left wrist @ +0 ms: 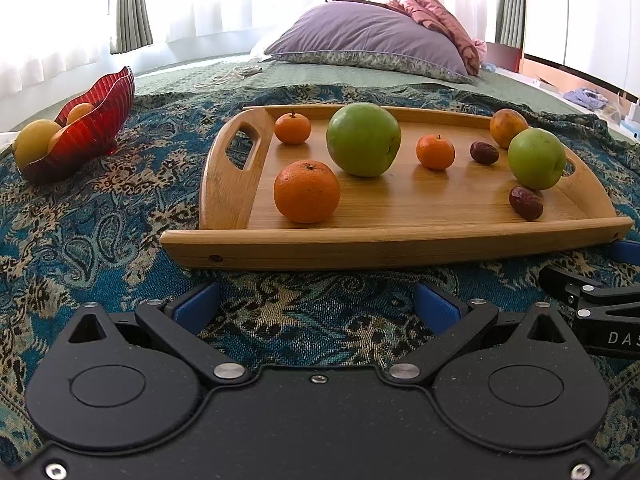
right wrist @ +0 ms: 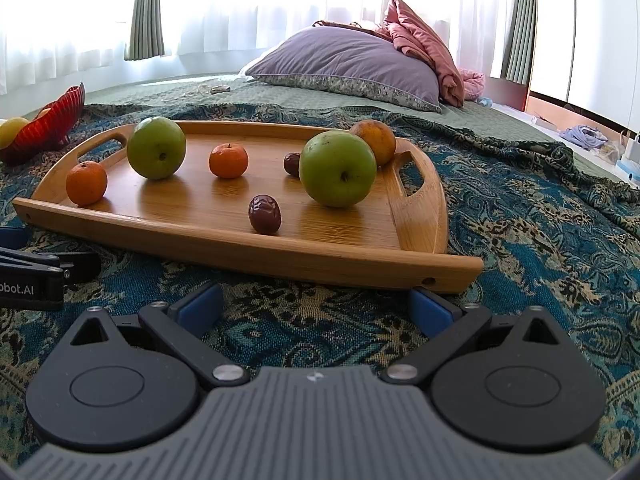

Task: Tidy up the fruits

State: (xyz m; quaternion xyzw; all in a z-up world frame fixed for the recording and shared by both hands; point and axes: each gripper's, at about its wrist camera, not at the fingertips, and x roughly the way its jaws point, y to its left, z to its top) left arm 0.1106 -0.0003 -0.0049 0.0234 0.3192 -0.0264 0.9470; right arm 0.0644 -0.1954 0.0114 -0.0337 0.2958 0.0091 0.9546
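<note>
Both tongs sit low over the patterned blanket (left wrist: 100,216), just short of the wooden tray (left wrist: 400,236). Left tongs (left wrist: 318,304): blue pads spread wide, nothing between them. Right tongs (right wrist: 316,308): same story, fingers well apart and empty, the right pad almost under the tray's near corner.

On the tray, from the left wrist view: a large orange (left wrist: 307,192) sits nearest the front, a big green apple (left wrist: 363,139) just behind it, and a small mandarin (left wrist: 292,128) back by the left handle. Another small mandarin (left wrist: 435,152) holds the middle. Over on the right, a second green apple (left wrist: 537,163) stands beside the right handle with a yellow-orange fruit (left wrist: 508,126) tucked behind it. Two dark red dates: one (left wrist: 484,153) mid-tray, one (left wrist: 525,203) close to the front rim, just below that apple.

Off to the left, well apart from the tray, a red ribbed bowl (left wrist: 96,128) rests on the blanket with yellow and orange fruit (left wrist: 37,142) in it. A purple pillow (left wrist: 368,40) lies further up the bed.
</note>
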